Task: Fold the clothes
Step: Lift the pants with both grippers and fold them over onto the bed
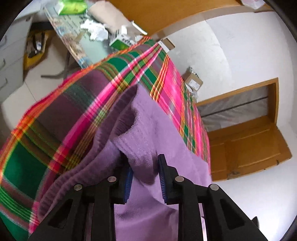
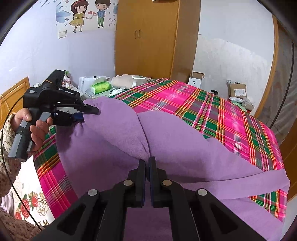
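**Purple sweater lifted over the plaid bed**

While the purple knit sweater (image 2: 118,137) is held up above the plaid bedspread (image 2: 213,111), it is pinched at two separate places. In the right wrist view, the right gripper (image 2: 147,163) is seen with its jaws pressed together on a gathered fold of the fabric, from which a crease runs up and away. Further left, the left gripper (image 2: 89,114) is held in a person's hand (image 2: 36,128), and its tips are buried in the sweater's raised edge. In the left wrist view, the left gripper (image 1: 146,176) is shown with a narrow gap between its blue pads (image 1: 163,178), and that gap is filled by the ribbed hem of the sweater (image 1: 152,140); the fabric is clamped there. Part of the garment is draped over the bed's near side, and a long purple strip is trailed to the right across the plaid. Behind the bed, a green tissue pack (image 2: 101,87) and a wooden wardrobe (image 2: 146,39) are seen. A cartoon wall sticker (image 2: 87,14) is fixed above.
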